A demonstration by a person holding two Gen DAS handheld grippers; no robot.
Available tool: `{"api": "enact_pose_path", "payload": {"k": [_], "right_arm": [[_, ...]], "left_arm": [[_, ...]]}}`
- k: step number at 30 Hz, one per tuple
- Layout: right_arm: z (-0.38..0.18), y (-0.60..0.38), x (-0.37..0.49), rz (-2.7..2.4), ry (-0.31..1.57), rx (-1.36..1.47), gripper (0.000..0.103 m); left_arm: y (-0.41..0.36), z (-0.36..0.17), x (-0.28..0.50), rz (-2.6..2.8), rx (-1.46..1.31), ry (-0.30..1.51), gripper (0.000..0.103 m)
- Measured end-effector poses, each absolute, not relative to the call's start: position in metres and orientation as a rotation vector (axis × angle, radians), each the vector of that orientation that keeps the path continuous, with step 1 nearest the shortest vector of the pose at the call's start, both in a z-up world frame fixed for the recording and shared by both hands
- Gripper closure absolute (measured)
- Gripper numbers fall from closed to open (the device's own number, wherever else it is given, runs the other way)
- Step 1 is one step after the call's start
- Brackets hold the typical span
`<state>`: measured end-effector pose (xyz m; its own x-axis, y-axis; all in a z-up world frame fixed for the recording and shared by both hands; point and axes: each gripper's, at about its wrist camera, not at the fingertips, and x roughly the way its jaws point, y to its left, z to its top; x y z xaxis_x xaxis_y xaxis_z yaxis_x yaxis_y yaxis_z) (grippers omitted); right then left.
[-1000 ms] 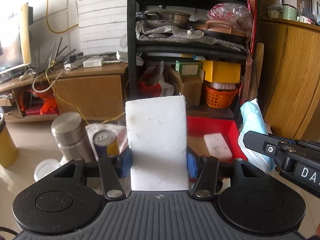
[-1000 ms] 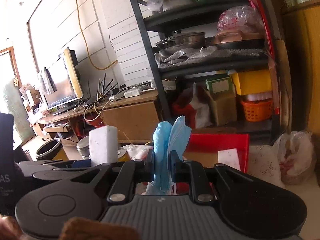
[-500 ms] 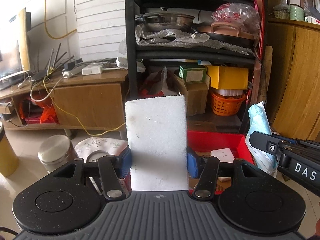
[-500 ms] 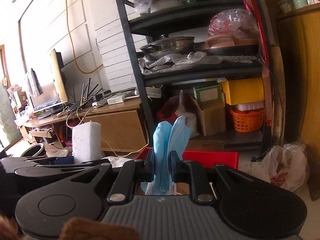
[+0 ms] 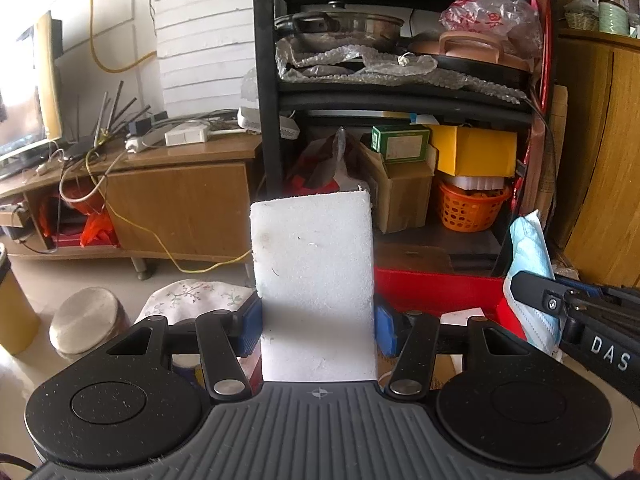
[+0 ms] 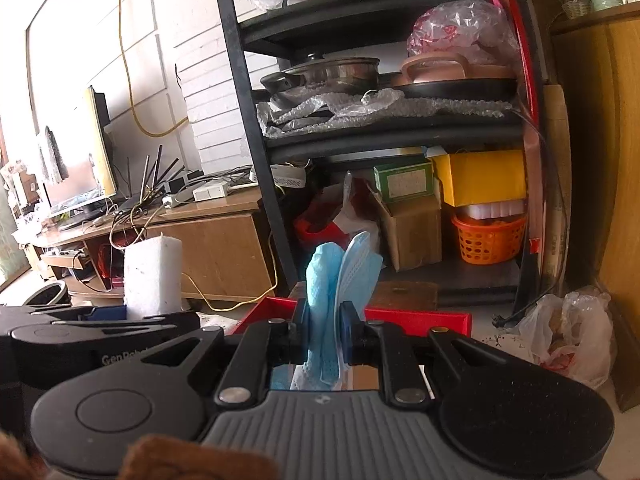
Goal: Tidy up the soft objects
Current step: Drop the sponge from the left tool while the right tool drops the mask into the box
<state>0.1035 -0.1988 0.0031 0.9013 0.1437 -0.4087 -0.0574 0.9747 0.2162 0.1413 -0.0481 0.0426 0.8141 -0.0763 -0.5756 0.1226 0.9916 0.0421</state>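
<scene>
The white sponge block point(image 5: 314, 284) stands upright between your left gripper's point(image 5: 316, 320) blue pads point(image 5: 249, 326), long axis pointing up and away from you, its lower end pinched and its upper half free above the fingers. It looks like coarse, open foam, off-white, with a few dark specks and a slightly ragged top corner; the sides show no obvious bulge where the pads press, so I judge the squeeze to be light.

Your right gripper point(image 6: 325, 334) is pressed together on a bunched blue face mask point(image 6: 340, 276), whose pleated folds fan upward above the fingers while a white edge hangs below them. In the left view the same mask shows at the far right, so the two tools sit side by side, near each other, left one slightly ahead.

The relation that matters: the red tray point(image 5: 436, 292) lies ahead of and below both tools, on the floor in front of the black shelf point(image 5: 264, 80). From the left view its back wall runs right of the sponge, so the tray lies forward and to the right of that hand; from the right view its red rim point(image 6: 420, 316) sits almost straight ahead behind the mask. By my reading the right hand is the nearer one to the tray, and both loads need to come forward and down to reach it.

A steel canister point(image 5: 86, 320) and a floral cloth point(image 5: 196, 296) sit low to the left, apart from the tray.
</scene>
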Motion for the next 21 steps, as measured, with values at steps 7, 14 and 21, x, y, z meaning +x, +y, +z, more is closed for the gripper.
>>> {"api": "enact_pose_path", "payload": {"k": [7, 14, 21], "right_arm": [[-0.01, -0.207, 0.127, 0.075, 0.461, 0.211, 0.103], [-0.033, -0.216, 0.155, 0.04, 0.516, 0.218, 0.103], [-0.049, -0.225, 0.163, 0.015, 0.572, 0.225, 0.088]], "left_arm": [[-0.057, 0.034, 0.169, -0.102, 0.07, 0.621, 0.047], [-0.063, 0.013, 0.189, -0.078, 0.125, 0.636, 0.026], [-0.054, 0.011, 0.192, -0.091, 0.101, 0.666, 0.016]]}}
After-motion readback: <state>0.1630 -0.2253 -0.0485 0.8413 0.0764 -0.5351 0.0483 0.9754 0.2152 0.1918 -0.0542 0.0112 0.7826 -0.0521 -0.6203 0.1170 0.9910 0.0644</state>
